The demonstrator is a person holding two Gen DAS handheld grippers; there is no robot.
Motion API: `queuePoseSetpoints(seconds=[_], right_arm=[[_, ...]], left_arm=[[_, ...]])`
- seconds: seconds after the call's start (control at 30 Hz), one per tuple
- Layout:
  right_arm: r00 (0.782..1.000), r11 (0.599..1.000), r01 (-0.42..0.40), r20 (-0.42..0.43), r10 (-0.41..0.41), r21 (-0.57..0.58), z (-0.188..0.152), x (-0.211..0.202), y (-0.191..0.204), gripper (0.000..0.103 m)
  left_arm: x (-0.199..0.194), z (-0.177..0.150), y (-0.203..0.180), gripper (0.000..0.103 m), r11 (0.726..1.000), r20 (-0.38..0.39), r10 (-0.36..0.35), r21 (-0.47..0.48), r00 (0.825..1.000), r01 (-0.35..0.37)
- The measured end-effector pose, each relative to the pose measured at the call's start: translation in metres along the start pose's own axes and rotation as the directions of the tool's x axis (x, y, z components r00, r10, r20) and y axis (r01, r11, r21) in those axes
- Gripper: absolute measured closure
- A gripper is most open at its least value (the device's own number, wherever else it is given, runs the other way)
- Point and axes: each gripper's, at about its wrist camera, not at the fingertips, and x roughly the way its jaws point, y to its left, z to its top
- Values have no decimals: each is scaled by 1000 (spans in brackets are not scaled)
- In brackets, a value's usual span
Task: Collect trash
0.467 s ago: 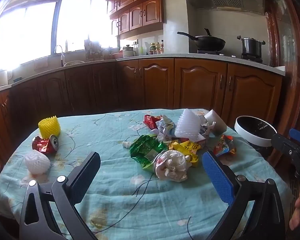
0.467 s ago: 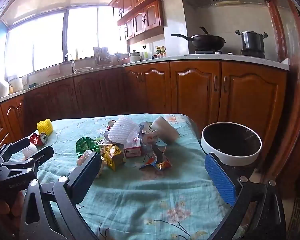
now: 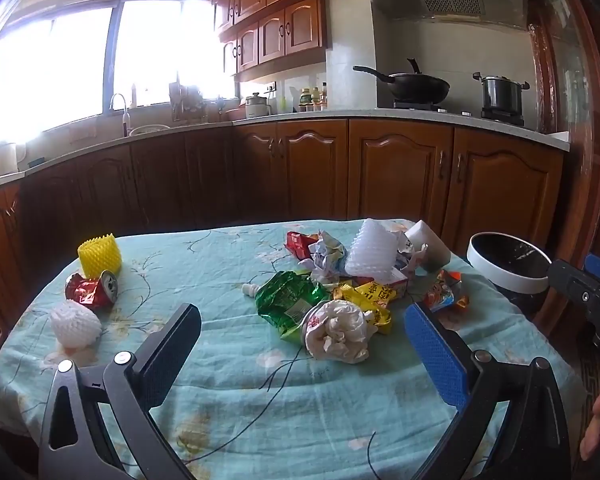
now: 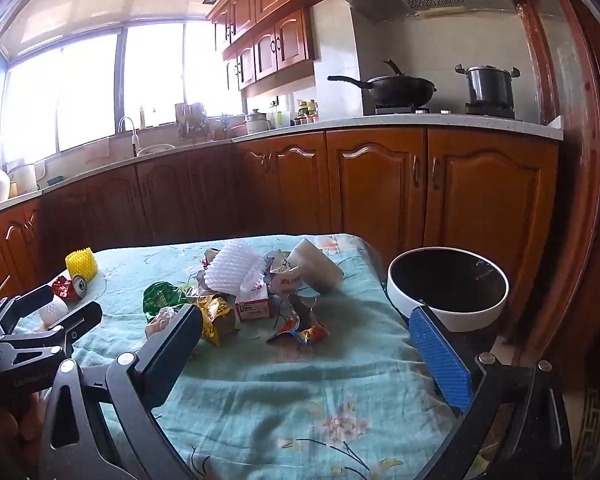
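Nothing is collected yet, I judge: all the trash lies on the table (image 3: pixel 228 392), most in a pile (image 3: pixel 340 280) at the frame's centre, with a crushed can (image 3: pixel 94 290) and yellow net (image 3: pixel 100 254) at the left. My left gripper (image 3: pixel 302 340) and right gripper (image 4: pixel 306 338) are both wide and empty. The bin (image 4: pixel 448 284) waits at the right edge, seemingly empty.

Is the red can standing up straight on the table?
No, the red can is crushed and lies on its side on the table, its round top facing sideways, next to the yellow net.
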Motion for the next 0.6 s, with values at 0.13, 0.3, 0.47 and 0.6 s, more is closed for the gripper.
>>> queuePoseSetpoints(seconds=[0.13,0.3,0.47,0.6], right_arm=[[999,999,26,-25,-26,30,11,6,8,0],[999,998,32,-27,-31,52,13,9,10,0],[999,998,23,-25,-22,54,12,12,11,0],[1000,998,18,-21,-17,52,13,12,14,0]], left_arm=[[0,0,0,1,1000,-1,1,-2,1000,-1],[1,0,-1,1,1000,-3,-1,1,1000,1],[4,1,0,1,1000,-5,-6,-1,1000,6],[3,1,-1,1,1000,-3,-5,1,1000,5]])
